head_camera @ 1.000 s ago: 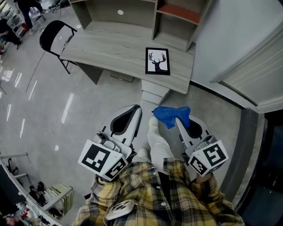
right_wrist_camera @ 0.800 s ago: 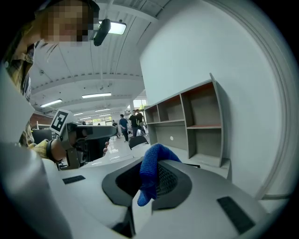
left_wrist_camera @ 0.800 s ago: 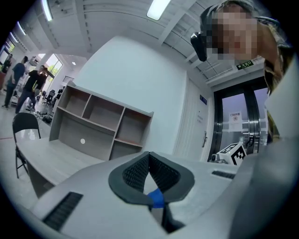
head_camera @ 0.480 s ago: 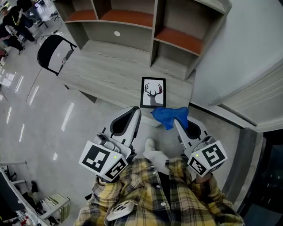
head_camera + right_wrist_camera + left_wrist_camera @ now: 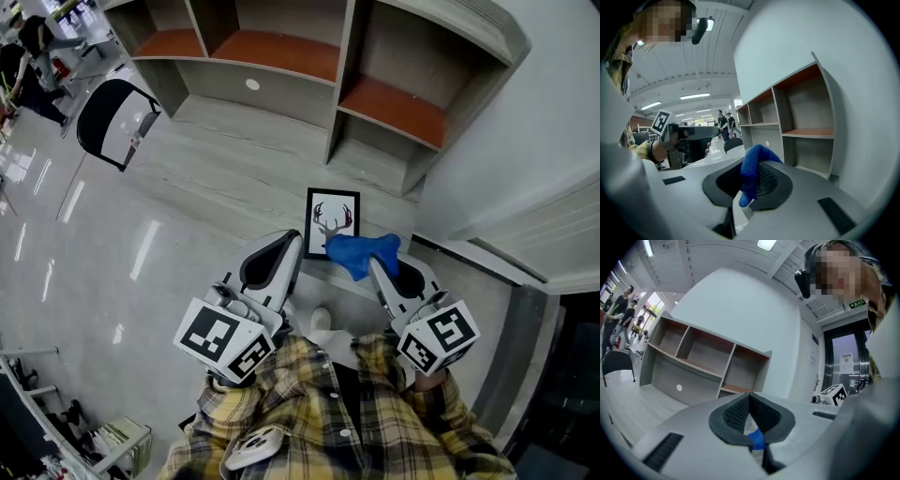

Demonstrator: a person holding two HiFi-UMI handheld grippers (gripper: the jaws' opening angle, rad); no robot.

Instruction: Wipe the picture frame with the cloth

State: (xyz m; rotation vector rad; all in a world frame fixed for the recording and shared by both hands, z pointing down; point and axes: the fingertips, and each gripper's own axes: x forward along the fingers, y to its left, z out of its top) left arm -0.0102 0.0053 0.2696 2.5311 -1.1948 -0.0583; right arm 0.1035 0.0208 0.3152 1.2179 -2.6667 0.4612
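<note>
Grey desk has come much closer. Picture frame lies at 12 o'clock. Right gripper pinches the blue cloth, which now looks over the frame's 5 o'clock corner. Left gripper is closed, empty. Wiping can probably start.

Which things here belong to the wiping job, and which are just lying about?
Job:
black-framed deer picture
blue knitted cloth, clamped in right gripper

Lying about:
black folding chair
grey shelf unit with orange-brown shelves
pale wood-grain desk
</note>
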